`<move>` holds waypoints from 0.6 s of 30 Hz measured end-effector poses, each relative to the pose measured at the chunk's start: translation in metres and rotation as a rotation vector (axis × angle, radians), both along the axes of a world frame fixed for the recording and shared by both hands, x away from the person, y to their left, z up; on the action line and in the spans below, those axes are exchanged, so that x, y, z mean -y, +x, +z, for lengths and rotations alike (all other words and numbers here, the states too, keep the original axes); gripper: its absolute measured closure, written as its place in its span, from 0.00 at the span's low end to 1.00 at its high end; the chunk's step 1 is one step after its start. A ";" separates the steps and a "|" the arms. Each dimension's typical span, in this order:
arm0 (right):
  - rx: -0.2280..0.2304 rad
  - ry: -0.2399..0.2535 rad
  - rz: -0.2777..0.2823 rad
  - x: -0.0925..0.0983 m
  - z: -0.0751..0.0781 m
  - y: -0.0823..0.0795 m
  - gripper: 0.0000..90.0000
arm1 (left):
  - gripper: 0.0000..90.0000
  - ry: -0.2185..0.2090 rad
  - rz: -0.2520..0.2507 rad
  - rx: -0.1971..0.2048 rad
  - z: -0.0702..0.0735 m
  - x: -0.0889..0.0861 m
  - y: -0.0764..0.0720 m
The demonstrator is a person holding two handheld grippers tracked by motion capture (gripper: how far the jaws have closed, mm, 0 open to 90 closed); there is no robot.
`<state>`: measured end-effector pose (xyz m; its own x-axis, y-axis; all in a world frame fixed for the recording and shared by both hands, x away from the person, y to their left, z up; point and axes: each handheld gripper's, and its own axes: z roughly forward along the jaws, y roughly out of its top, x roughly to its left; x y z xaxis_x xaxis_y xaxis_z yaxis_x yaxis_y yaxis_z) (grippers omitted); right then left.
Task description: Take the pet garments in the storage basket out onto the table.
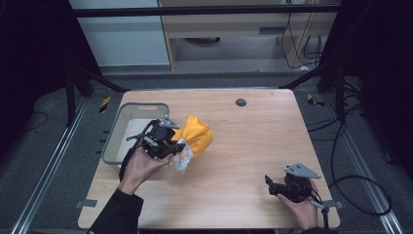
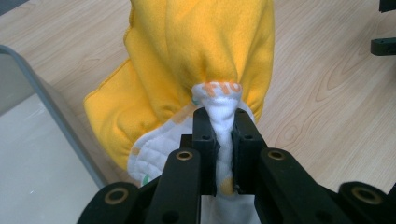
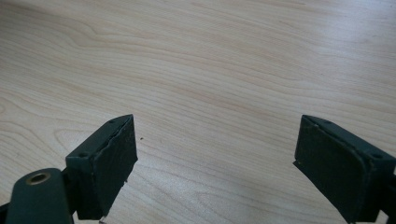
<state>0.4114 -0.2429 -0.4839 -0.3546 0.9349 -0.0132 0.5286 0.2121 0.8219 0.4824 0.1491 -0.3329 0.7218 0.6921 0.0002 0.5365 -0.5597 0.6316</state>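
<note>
A person's left hand-held gripper (image 1: 171, 146) is clenched on a gathered fold of a yellow cloth (image 1: 197, 136) with a white quilted lining, holding it bunched on the wooden worktop (image 1: 243, 161) just beside the right-hand rim of a grey plastic bin (image 1: 117, 131). In the left gripper view, the black jaws pinch the white lining (image 2: 223, 122) tightly while the yellow fabric (image 2: 196, 51) billows beyond them, with the bin's edge (image 2: 51, 98) close by at the left. The right hand-held gripper (image 1: 272, 184) rests well apart near the worktop's front right corner, its jaws standing wide with nothing between them; the right gripper view looks past its pads (image 3: 109, 158) onto bare wood. Judging by the scene, the cloth has been secured but not yet placed: it lies outside the bin, not inside it. What appears to remain is lifting the bundle over the rim, setting it down and letting go.
</note>
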 end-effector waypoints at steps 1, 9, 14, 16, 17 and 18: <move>-0.005 0.007 -0.004 0.000 0.000 0.000 0.15 | 0.92 -0.001 -0.005 0.000 -0.001 0.001 0.000; 0.012 -0.003 -0.008 0.002 0.000 0.000 0.15 | 0.92 -0.001 -0.030 -0.018 -0.011 0.015 0.005; 0.011 -0.001 -0.013 0.002 0.000 0.000 0.15 | 0.92 0.006 -0.045 -0.028 -0.019 0.023 0.006; 0.013 0.002 -0.014 0.002 0.000 -0.001 0.15 | 0.92 0.006 -0.045 -0.028 -0.022 0.025 0.007; 0.014 0.001 -0.015 0.003 0.000 -0.001 0.15 | 0.92 0.004 -0.046 -0.030 -0.023 0.026 0.007; 0.018 -0.004 -0.014 0.003 0.000 0.000 0.15 | 0.92 0.002 -0.049 -0.033 -0.025 0.027 0.007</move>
<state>0.4110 -0.2459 -0.4840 -0.3412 0.9397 -0.0227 0.5170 0.2078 0.8304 0.4895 0.1222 -0.3575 0.7543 0.6561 -0.0231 0.5292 -0.5869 0.6128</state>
